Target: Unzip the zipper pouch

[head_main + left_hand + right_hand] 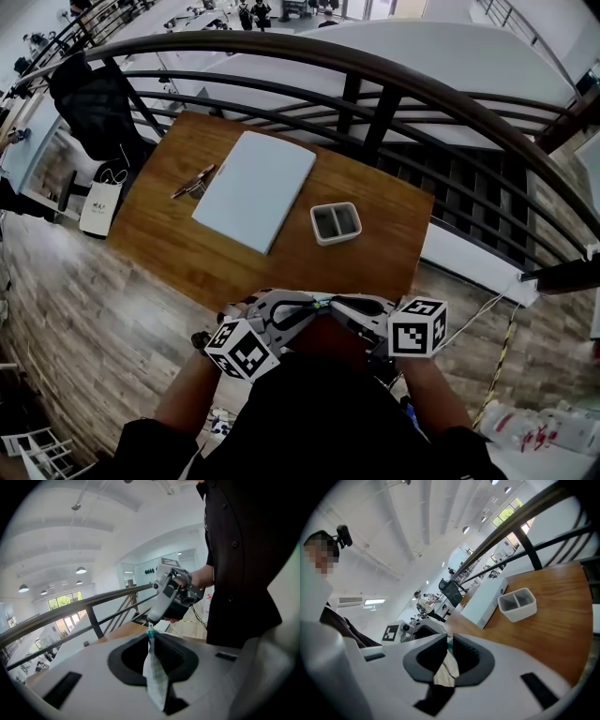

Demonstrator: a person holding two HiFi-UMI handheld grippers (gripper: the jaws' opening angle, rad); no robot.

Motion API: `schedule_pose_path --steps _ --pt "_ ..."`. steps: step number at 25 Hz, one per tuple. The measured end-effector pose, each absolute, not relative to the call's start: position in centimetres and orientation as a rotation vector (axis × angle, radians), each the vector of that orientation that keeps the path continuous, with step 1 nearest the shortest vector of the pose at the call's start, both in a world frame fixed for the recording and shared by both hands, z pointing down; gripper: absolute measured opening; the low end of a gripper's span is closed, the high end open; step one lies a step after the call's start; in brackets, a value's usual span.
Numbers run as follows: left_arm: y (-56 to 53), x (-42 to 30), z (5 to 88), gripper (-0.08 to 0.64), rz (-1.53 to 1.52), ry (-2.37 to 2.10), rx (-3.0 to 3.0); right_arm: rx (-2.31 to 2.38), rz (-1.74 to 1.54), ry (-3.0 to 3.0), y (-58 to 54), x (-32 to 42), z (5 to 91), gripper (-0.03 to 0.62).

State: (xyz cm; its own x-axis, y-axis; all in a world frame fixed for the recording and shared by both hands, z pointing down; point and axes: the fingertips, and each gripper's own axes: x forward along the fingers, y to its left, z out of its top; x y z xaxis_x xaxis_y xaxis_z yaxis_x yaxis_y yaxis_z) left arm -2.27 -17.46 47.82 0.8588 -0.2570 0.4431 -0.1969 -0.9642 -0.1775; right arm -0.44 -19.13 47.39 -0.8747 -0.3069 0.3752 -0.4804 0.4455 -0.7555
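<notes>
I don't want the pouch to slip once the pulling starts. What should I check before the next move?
1. Grip of left gripper on pouch: ok, fabric is pinched between its jaws.
2. Grip of right gripper: ok, its jaws are closed on pale fabric.
3. The right gripper has the zipper pull: cannot tell; only a teal bit shows at its jaws.
4. The pouch is off the table: ok, it is held up in the air between the grippers.
5. How far the zipper is open: cannot tell.
</notes>
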Motion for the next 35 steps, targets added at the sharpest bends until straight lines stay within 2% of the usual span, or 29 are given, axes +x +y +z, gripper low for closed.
schedule_pose_path --steps 5,12,35 --pt "-17.3 -1.9 48.4 0.048 -0.749 0.34 -2.874 0.646 1.555 -2.516 -19.2 -1.0 46.9 0.027" --pt "-17.4 -2.3 48.5 0.048 -0.732 0.37 -2.903 0.702 1.503 -2.483 -19.4 -0.7 47.5 0.003" --pt "-18.3 -2.8 48.0 0.043 -0.679 0.477 -2.967 0.869 1.272 -2.466 -20.3 1.8 49.2 0.003"
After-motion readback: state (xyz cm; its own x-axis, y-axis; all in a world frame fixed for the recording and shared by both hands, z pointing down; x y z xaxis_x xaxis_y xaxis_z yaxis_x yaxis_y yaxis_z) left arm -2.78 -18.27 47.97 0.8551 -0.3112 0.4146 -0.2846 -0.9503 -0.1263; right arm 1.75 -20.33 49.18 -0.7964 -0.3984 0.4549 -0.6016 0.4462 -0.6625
